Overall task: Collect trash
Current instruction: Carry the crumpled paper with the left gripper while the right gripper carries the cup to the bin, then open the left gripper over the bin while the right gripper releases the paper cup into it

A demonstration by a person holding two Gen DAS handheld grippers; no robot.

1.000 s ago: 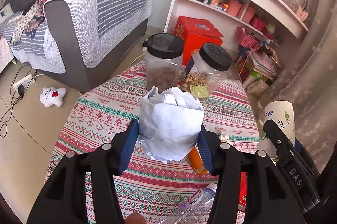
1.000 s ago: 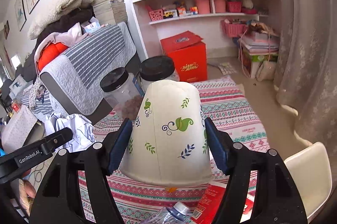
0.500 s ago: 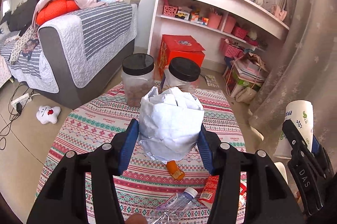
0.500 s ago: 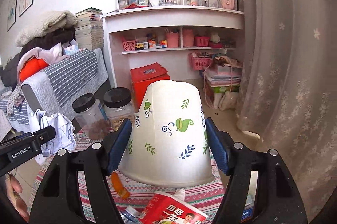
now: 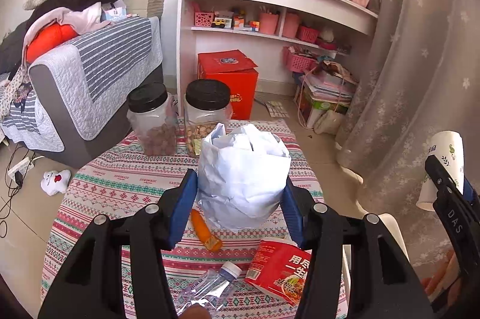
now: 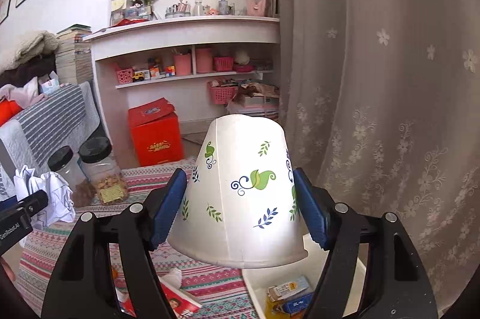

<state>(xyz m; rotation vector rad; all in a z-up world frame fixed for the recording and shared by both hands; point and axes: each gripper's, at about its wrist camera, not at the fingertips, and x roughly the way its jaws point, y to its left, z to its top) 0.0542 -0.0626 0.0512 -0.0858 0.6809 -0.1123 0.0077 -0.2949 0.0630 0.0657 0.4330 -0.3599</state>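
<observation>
Above the patterned table (image 5: 120,184), both grippers have swung toward the white bin (image 6: 300,283); right gripper (image 6: 240,205) clamps an upside-down paper cup (image 6: 243,193), base pointing away, left gripper (image 5: 240,199) crumpled paper (image 5: 243,175).

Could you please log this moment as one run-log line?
left tool: shut on crumpled paper | right tool: shut on paper cup | white bin: under the cup | left on table: bottle, red wrapper
</observation>
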